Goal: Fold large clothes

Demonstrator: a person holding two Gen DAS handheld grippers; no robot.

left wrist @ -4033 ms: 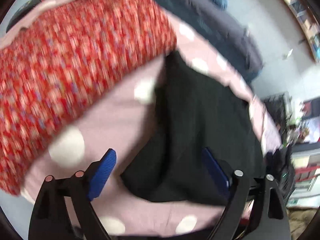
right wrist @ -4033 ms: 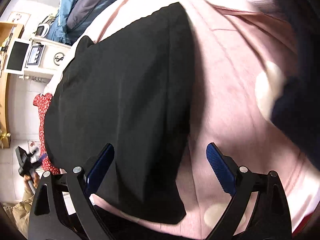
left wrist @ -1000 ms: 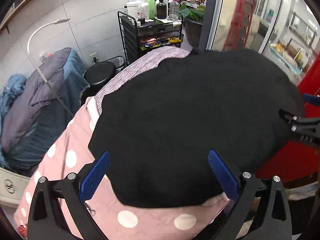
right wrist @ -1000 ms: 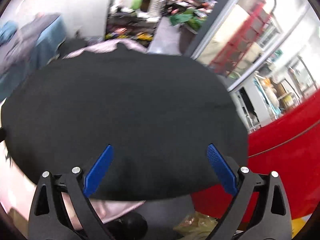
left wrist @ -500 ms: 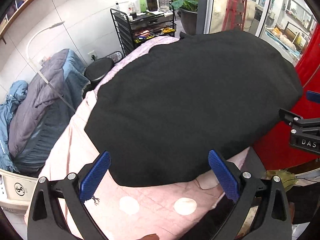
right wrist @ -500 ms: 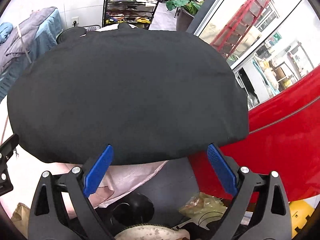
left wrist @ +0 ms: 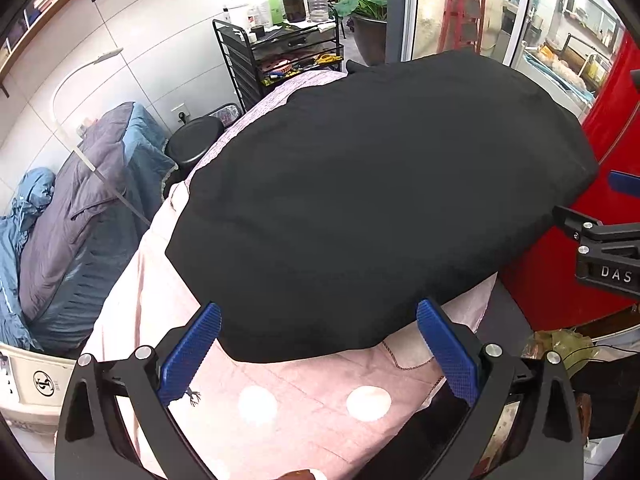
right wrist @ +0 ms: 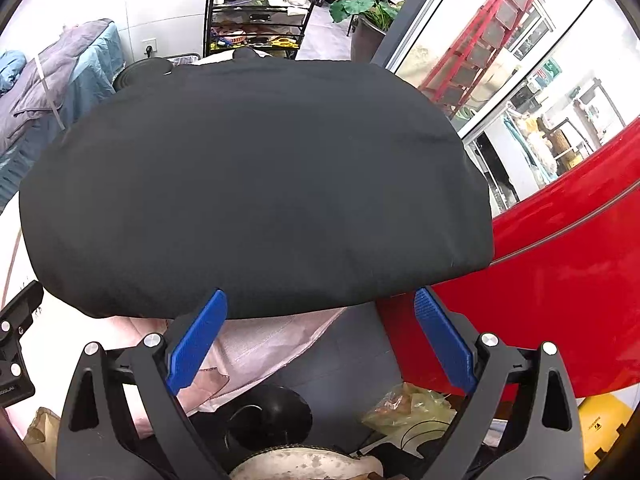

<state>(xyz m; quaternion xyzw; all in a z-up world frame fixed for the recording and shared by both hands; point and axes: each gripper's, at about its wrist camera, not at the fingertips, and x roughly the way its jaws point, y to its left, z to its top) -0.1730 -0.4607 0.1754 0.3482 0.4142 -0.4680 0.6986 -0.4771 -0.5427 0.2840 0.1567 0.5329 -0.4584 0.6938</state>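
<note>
The room was a cluttered tiled space with a glass front, and at its middle stood a bed under a pink polka-dot cover (left wrist: 304,400); over that cover a black garment (left wrist: 372,192) lay spread flat, its near edge reaching toward both tools and its far end hiding most of the bed. The left gripper (left wrist: 318,350) hung just above the near edge of the cloth with its blue pads (left wrist: 188,354) spread wide and nothing between them; the right gripper (right wrist: 320,340) was likewise wide apart and empty, poised at the garment's near right edge where the pink cover drooped off the bed. In the left view the right tool's black body showed at the frame's edge, printed "DAS", the rest of the word cut off. Beyond the cloth stood a black wire trolley (left wrist: 280,52) loaded with bottles whose labels were too small to read; to the left lay a heap of grey and blue quilts (left wrist: 80,208), and below it a white bin (left wrist: 32,380) with a round logo I could not make out. A red panel (right wrist: 560,280) curved along the right; a red ladder (right wrist: 480,40) stood behind the glass.
</note>
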